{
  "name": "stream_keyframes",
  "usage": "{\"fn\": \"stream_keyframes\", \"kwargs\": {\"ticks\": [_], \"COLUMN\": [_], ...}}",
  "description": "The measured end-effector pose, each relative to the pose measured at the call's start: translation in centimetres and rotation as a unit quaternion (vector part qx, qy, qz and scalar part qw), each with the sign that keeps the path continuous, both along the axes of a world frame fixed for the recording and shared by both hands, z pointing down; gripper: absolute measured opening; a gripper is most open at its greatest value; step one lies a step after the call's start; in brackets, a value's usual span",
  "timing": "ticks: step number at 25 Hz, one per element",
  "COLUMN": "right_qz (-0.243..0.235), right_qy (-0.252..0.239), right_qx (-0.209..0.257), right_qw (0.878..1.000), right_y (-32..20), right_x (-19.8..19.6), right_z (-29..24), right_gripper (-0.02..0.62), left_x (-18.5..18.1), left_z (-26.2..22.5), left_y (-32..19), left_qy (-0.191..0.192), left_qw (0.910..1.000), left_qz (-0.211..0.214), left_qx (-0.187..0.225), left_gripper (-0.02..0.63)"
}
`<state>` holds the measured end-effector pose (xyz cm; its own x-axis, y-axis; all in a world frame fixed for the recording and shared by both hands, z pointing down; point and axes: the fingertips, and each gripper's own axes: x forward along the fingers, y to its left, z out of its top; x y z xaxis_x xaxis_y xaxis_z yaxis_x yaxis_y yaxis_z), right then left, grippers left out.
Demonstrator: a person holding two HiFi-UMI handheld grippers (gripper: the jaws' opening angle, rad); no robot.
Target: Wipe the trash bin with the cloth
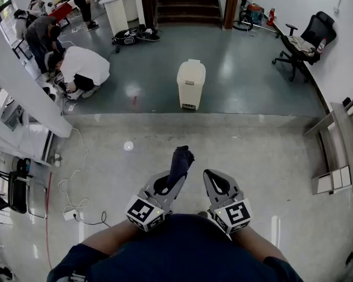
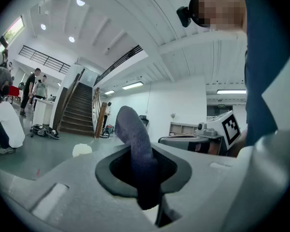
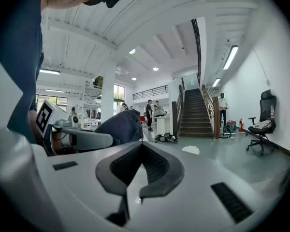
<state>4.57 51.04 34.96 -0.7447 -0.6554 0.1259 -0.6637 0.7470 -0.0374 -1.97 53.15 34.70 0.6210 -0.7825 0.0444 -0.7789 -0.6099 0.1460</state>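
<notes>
Head view: at the bottom, closest in, is the person's dark blue top (image 1: 182, 251); just past it are the two tools, side by side and near each other; the left hand-held gripper (image 1: 175, 180) has its jaws closed on a dark blue cloth (image 1: 180, 159); the cloth sticks up and out past the tips, bunched at its end; the left gripper view shows the same thing, with the cloth pinched in the middle of the jaws and standing tall; the right hand-held gripper (image 1: 213, 178) has its jaws closed together with nothing in them, as the right gripper view shows; both tools point forward over a pale, shiny floor (image 1: 253, 157); a white cable (image 1: 76, 172) lies on that floor to the left, and a low shelf (image 1: 332, 157) stands at the right edge; farther on, the floor turns dark grey-green; the trash bin (image 1: 191, 84) stands there, upright, cream in colour, lid down, well apart from the cloth and both tools; left of the bin a person in a white top (image 1: 85, 66) crouches low; a black office chair (image 1: 303, 40) sits far right by the wall; at the very back, dark stairs (image 1: 188, 2) go up.
</notes>
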Motion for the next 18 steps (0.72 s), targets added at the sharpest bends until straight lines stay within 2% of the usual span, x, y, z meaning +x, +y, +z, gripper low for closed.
{"fn": "stream_keyframes", "kwargs": {"ticks": [13,18], "right_qz": [0.006,0.018], "right_qy": [0.0,-0.004], "right_qx": [-0.009,-0.021], "right_qw": [1.0,1.0], "right_y": [-0.7,-2.0], "right_x": [0.4,1.9], "right_z": [0.2,1.1], "right_gripper": [0.005,0.005], "left_x": [0.3,1.3], "left_z": [0.0,0.1], "left_y": [-0.6,-1.8], "left_qy": [0.0,-0.003], "left_qw": [1.0,1.0], "left_qz": [0.004,-0.001], "left_qx": [0.0,-0.009], "left_gripper": [0.049,0.049]}}
